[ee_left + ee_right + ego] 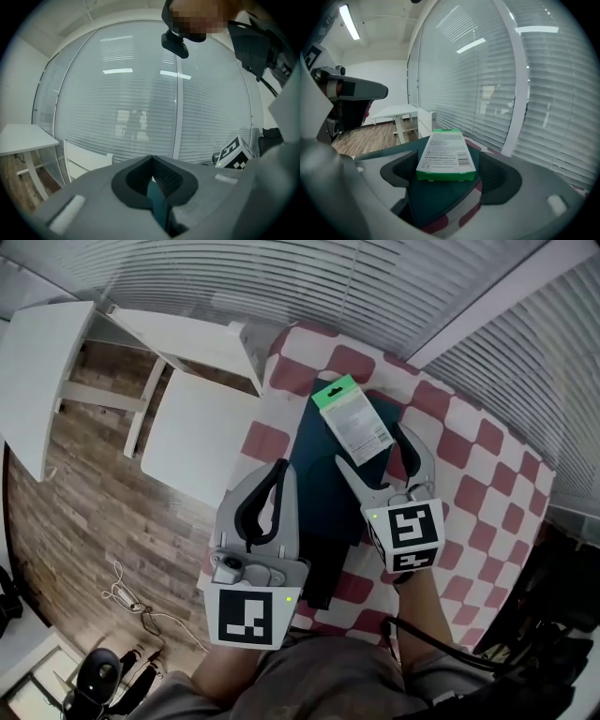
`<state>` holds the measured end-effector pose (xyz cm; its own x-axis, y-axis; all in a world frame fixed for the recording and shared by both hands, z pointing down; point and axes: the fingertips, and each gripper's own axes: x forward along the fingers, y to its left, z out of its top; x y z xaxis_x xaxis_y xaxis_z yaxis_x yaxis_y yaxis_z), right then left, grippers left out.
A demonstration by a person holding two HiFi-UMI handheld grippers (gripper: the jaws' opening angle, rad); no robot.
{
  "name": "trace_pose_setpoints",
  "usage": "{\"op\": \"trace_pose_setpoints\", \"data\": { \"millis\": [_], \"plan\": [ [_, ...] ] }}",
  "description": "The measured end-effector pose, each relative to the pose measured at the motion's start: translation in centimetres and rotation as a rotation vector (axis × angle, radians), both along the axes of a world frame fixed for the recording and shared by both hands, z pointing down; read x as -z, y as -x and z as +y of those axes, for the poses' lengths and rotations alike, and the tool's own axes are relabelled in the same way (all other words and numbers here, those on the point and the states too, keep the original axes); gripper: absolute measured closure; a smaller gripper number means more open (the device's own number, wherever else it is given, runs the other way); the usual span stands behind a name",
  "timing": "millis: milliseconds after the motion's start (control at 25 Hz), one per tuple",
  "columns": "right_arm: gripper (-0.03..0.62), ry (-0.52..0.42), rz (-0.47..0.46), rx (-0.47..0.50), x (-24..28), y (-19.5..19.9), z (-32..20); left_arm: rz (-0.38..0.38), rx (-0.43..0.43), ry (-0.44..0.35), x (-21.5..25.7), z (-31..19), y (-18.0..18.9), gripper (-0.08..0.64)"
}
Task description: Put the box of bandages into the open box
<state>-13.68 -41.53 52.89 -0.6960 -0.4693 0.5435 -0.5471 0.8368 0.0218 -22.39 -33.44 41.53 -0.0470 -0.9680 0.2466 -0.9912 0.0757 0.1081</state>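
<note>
Right hand-held gripper [373, 448] straddles bandage box [354, 416] lying atop teal box [323, 486].

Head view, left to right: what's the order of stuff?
white desk → white chair → left gripper → box of bandages → bare checkered cloth. The dark teal box and the right gripper overlap the bandages, so skipped.
</note>
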Motion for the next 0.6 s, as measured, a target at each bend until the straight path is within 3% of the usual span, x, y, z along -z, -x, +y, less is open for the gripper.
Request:
{"op": "trace_pose_setpoints", "data": {
  "millis": [200, 400, 600],
  "plan": [
    [0.162, 0.010, -0.004, 0.011, -0.5, 0.2, -0.3, -0.002, -0.003, -0.002, -0.1, 0.0, 0.1, 0.560],
    [0.206, 0.024, -0.005, 0.049, 0.0, 0.4, 0.3, -0.017, 0.015, -0.011, 1.2, 0.7, 0.0, 0.560],
    [0.210, -0.018, -0.056, 0.017, 2.0, -0.1, 0.4, -0.045, 0.036, -0.032, 2.4, 1.7, -0.3, 0.560]
  ]
}}
